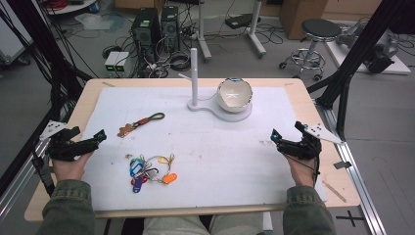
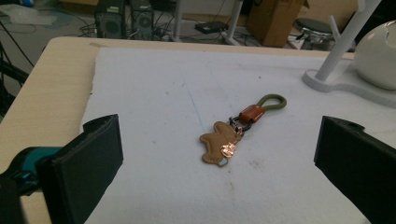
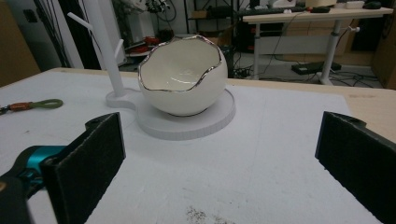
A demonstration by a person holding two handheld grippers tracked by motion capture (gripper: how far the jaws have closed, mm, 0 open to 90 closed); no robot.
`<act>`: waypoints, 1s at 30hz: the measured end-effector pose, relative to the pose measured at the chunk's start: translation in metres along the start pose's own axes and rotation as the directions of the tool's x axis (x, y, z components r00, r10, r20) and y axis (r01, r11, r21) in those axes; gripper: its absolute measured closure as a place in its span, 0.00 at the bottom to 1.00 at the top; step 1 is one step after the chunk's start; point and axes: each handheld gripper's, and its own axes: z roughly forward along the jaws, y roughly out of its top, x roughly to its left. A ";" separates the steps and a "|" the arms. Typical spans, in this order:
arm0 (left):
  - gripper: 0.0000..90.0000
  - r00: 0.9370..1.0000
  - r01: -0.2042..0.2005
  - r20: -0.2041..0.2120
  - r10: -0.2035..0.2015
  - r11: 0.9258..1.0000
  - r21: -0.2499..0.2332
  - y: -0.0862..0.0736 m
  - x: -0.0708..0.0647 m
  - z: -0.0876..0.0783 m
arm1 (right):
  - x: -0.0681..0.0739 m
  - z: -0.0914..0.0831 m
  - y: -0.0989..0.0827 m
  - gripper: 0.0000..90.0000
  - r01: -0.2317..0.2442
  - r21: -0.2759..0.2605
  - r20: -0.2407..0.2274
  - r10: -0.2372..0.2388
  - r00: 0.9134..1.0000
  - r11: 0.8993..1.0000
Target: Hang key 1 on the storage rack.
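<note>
A tan leather keychain (image 1: 139,124) with a green loop lies on the white mat, left of centre; in the left gripper view this keychain (image 2: 229,140) lies ahead between the wide jaws. My left gripper (image 1: 100,135) stands open at the mat's left edge. A bunch of keys (image 1: 150,171) with coloured tags lies near the front. A white eggshell-shaped bowl (image 1: 235,94) rests on a white stand with a peg post (image 1: 194,73). My right gripper (image 1: 284,132) is open at the right, facing the bowl (image 3: 182,77), nothing between its jaws.
The white mat (image 1: 220,156) covers most of the wooden table (image 1: 313,105). Computer towers (image 1: 147,29), cables and a stool (image 1: 319,32) stand on the floor beyond the far edge. Black frame bars rise at both sides.
</note>
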 end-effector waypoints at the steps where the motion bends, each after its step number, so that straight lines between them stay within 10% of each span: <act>1: 0.02 1.000 0.000 0.000 0.000 1.000 0.000 0.000 0.000 0.000 | 0.000 0.000 0.000 0.01 0.000 0.000 0.002 0.000 1.000 1.000; 30: 0.02 0.999 -0.006 0.035 0.005 1.000 0.027 0.000 -0.008 0.004 | 0.002 0.004 -0.002 0.01 0.002 0.032 -0.011 -0.001 1.000 0.999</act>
